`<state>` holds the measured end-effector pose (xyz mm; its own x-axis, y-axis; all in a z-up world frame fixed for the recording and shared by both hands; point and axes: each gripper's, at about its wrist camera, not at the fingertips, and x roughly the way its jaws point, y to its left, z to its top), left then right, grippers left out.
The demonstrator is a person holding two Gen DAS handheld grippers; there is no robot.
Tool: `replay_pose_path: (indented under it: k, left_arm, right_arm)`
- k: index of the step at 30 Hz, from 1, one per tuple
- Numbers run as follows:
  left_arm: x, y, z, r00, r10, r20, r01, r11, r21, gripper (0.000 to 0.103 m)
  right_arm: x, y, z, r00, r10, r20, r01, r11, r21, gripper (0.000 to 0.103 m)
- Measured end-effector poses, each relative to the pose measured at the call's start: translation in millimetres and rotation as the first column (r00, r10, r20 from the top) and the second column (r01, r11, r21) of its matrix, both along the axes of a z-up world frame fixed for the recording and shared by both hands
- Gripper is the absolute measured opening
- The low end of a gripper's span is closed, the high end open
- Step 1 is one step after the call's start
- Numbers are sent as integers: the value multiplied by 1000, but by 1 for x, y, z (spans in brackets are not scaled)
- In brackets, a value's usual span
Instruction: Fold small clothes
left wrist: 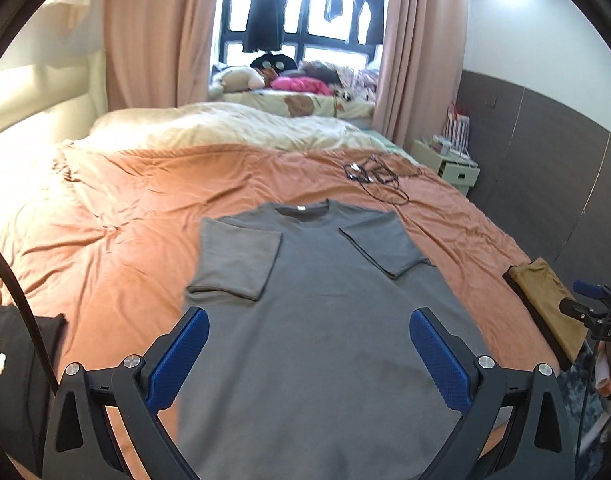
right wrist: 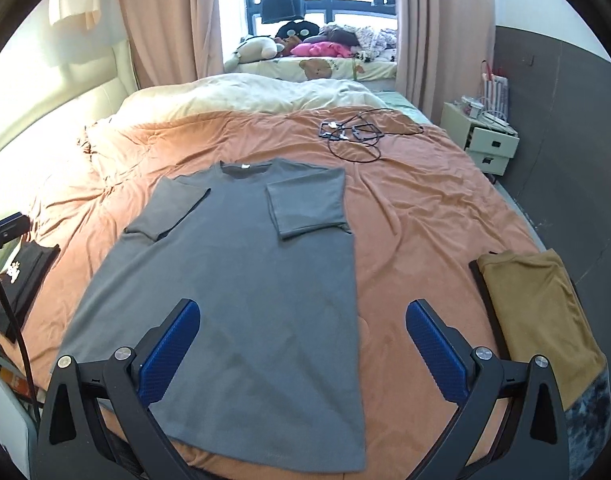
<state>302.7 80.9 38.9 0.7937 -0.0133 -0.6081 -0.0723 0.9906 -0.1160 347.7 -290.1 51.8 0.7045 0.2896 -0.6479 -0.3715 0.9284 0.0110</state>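
Grey short-sleeved cotton T-shirt [right wrist: 241,280] is lying flat near the bed's [right wrist: 417,220] foot edge, sleeves folded inward ready for folding, while the left gripper [left wrist: 309,356] and right gripper [right wrist: 303,348] are hovering with jaws apart.

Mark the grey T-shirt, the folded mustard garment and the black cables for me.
grey T-shirt [right wrist: 241,280]: right wrist view, mid body panel.
folded mustard garment [right wrist: 541,304]: right wrist view, top surface.
black cables [right wrist: 357,134]: right wrist view, centre of the tangle.
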Motion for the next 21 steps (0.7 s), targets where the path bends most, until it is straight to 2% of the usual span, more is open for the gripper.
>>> replay_pose_path:
  k: [5,9,13,16,21]
  left_arm:
    - [-40,14,1,1000,8,24,-8,1000,2,101]
    - [-71,23,0,999,25,39,-25,1000,1,101]
    - [-101,35,-10,999,49,9,-49,999,1,101]
    - [-123,46,-16,997,70,21,-70,997,-15,101]
    - [-152,64,-31,994,103,18,-102,994,-42,101]
  right_arm:
    - [-26,-8,-5,1000,-15,-10,15,1000,-1,103]
    - [-48,-19,-2,1000,-5,-18,5,999,37,103]
    - [-65,-25,-5,1000,-9,7,9,1000,8,103]
    - [-76,-26,-13,1000,-12,8,12,1000,-23,103]
    - [-86,-34,-24,999,-27,-45,26,999,-20,103]
